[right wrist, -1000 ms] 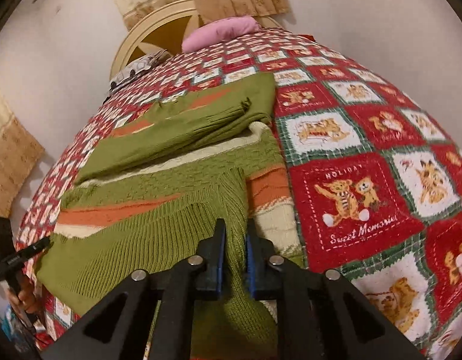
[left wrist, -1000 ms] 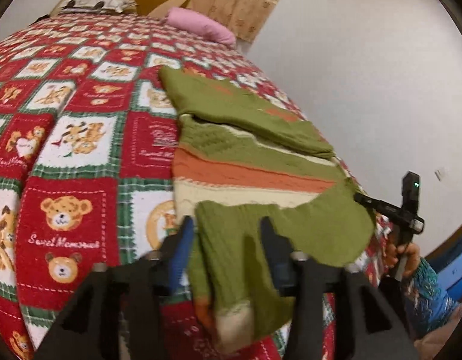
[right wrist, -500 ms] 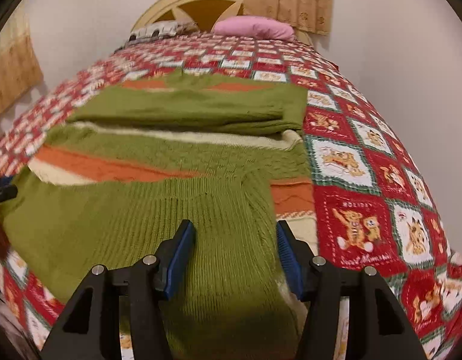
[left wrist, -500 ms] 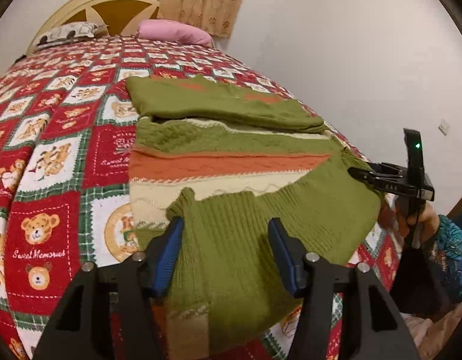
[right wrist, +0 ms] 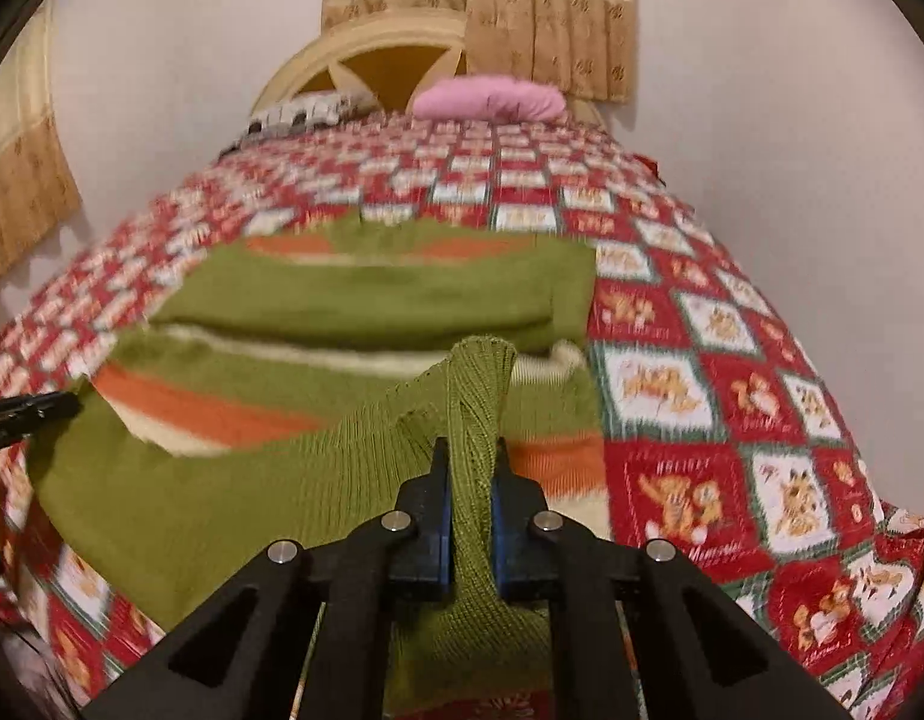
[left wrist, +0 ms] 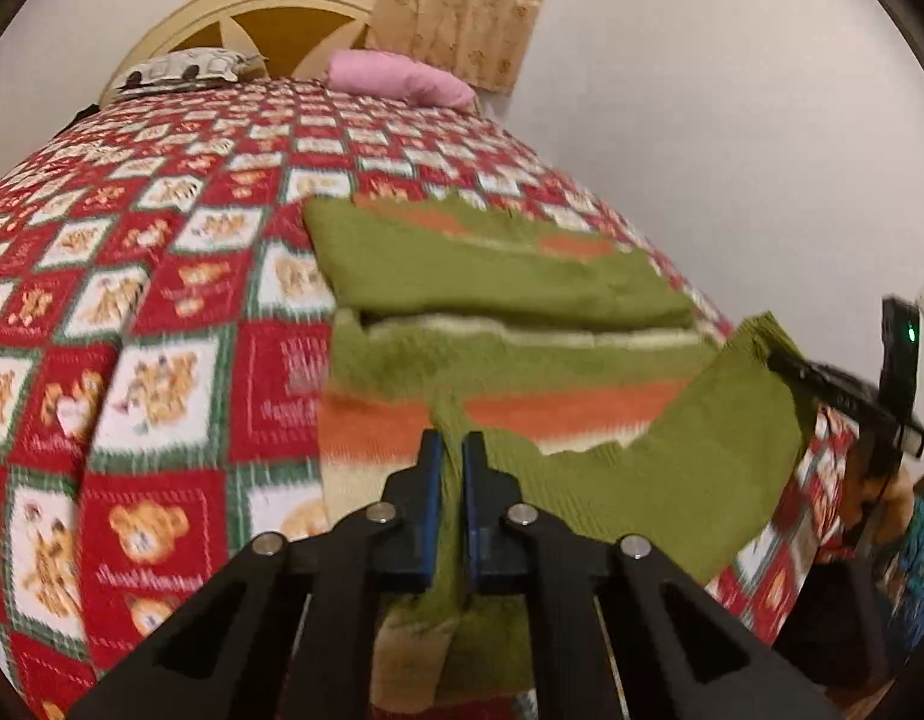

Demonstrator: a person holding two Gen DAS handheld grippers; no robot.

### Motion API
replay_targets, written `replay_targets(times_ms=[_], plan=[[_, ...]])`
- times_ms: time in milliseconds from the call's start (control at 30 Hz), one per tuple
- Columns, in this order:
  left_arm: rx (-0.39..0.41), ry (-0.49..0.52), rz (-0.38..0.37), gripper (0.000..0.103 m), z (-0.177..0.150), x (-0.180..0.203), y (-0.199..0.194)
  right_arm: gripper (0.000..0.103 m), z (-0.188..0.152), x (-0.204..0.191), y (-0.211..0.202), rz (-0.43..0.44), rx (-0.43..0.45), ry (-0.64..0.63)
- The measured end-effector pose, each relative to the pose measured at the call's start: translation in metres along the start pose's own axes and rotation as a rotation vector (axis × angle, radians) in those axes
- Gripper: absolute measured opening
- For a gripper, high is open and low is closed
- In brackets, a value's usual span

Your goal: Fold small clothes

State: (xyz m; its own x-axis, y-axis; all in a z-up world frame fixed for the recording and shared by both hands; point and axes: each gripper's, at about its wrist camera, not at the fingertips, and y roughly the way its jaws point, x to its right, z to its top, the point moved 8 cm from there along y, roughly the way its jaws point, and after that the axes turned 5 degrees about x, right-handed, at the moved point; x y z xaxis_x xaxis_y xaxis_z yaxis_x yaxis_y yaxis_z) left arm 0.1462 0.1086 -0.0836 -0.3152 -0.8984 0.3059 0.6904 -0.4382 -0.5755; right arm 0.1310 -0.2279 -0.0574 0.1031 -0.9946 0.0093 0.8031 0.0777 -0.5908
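bed (left wrist: 162, 324), red teddy-bear quilt | green striped sweater (right wrist: 366, 294) centre frame | left hand-held gripper (left wrist: 452, 450) clamped on its hem, lower centre | right hand-held gripper (right wrist: 469, 456) clamped on hem, lower centre

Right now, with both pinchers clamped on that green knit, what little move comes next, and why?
Probably lift the near hem and carry it toward the pink pillow. The left hand-held gripper and right hand-held gripper are both shut on the sweater, whose far end already lies folded on the quilt.
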Motion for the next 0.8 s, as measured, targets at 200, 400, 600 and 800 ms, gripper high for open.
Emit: replay_targets(times_ms=[200, 400, 600, 800], plan=[[0.036, -0.038, 0.006, 0.007, 0.037, -0.011, 0.010, 0.009, 0.028, -0.004, 0.000, 0.003, 0.047, 0.002], [-0.088, 0.034, -0.039, 0.023, 0.024, -0.008, 0.023, 0.009, 0.021, -0.005, 0.014, -0.022, 0.001, -0.039], [-0.142, 0.122, -0.032, 0.069, -0.014, 0.007, 0.023, 0.009, -0.009, 0.008, 0.020, -0.021, -0.060, 0.015], [-0.184, 0.126, -0.004, 0.068, -0.038, 0.015, 0.029, 0.009, -0.018, 0.011, 0.018, -0.021, -0.070, 0.037]])
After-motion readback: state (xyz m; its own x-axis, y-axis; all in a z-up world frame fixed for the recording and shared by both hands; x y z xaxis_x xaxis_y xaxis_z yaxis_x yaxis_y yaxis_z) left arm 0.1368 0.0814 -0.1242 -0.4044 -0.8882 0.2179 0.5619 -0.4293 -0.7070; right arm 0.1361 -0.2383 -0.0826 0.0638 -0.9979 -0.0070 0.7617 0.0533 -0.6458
